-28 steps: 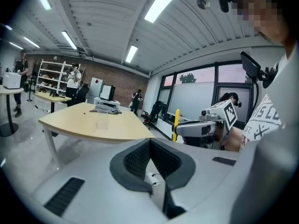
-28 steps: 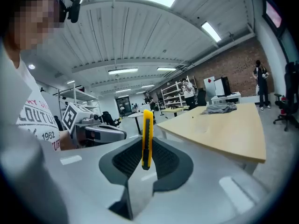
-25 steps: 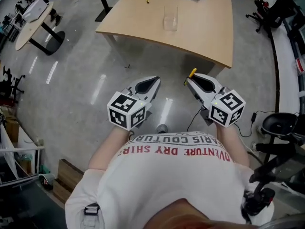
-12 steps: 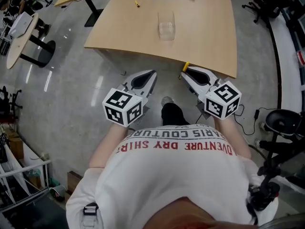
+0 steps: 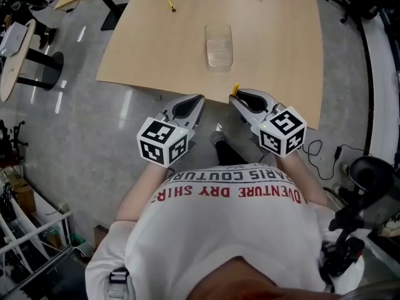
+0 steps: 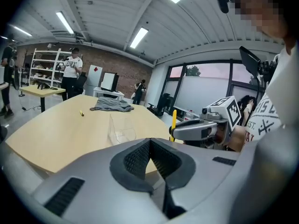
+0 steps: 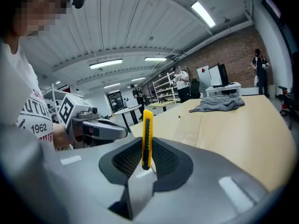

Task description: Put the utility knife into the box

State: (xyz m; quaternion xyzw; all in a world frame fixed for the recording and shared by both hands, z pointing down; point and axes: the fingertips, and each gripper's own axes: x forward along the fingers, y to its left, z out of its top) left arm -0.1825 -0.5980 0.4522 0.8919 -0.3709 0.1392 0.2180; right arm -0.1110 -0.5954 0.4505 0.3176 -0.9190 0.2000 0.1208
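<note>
Person has walked closer: both grippers now reach the near edge of the tabletop (image 5: 150, 49), and the clear box (image 5: 219, 44) lies just ahead. Right gripper (image 5: 240, 97) jaws are clamped on the upright yellow utility knife (image 7: 147, 134), not yet over the box. Left gripper (image 5: 187, 107) jaws are together, empty. Approach looks almost done.

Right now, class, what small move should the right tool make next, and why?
Probably carry the right tool forward over the table toward the clear box: its jaws clamp the yellow utility knife, and the box stands farther along the table, past the near edge.
</note>
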